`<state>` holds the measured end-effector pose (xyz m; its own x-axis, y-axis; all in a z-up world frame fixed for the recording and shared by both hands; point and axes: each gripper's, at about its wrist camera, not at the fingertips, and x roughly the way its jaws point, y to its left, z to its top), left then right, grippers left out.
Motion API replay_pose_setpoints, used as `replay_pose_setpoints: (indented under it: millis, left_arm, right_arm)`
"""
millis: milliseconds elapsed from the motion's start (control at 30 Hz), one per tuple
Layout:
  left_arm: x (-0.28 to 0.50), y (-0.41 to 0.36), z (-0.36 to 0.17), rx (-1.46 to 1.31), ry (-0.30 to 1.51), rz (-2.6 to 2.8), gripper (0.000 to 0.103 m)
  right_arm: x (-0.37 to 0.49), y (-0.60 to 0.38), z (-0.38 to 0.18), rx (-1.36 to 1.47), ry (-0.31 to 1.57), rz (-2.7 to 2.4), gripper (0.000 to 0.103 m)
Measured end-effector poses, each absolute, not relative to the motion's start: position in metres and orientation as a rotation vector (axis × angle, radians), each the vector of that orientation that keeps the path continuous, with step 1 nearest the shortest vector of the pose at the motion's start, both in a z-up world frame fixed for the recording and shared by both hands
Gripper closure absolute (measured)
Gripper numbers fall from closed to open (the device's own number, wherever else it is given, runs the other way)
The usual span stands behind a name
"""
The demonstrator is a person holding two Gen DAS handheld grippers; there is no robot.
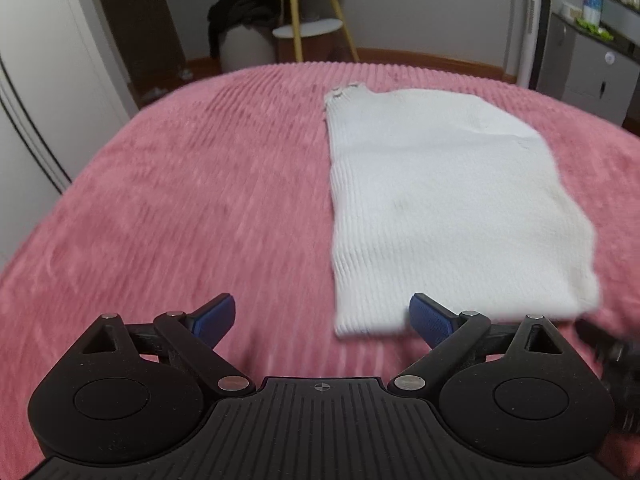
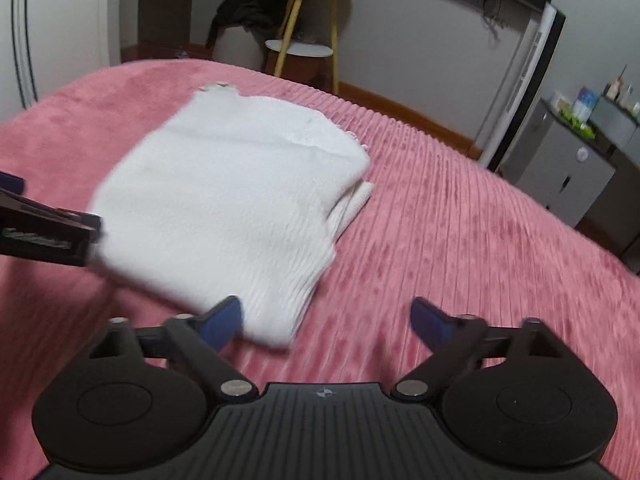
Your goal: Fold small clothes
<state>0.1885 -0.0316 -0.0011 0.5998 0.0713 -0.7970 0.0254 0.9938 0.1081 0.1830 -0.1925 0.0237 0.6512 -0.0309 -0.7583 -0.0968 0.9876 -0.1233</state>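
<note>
Both my tongs wide and empty above the folded white garment on the pink bed.

My left tongs [image 1: 322, 322] gape over the ribbed pink bedspread [image 1: 180, 200], with the white knit garment [image 1: 432, 200] lying folded flat to their right, its near edge just beyond my right-hand pad. My right tongs [image 2: 326, 324] also stand wide with nothing between them, the garment to their far left. A yellow-legged side table [image 2: 304, 20] stands beyond the bed.
</note>
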Motion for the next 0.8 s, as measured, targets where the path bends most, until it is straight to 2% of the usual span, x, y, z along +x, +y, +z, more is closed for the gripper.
replay_pose_setpoints:
  millis: [300,567,800]
  left_arm:
    - [0.132,-0.028,0.024,0.132,0.936,0.047,0.001]
    - [0.127,-0.025,0.049,0.173,0.917,0.070,0.001]
    - [0.130,-0.016,0.060,0.116,0.923,0.058,0.001]
  right_arm:
    - [0.122,-0.184,0.039,0.026,0.996,0.111,0.004]
    - [0.138,-0.183,0.043,0.116,1.205,0.033,0.004]
    - [0.136,-0.181,0.073,0.059,1.099,-0.005,0.004]
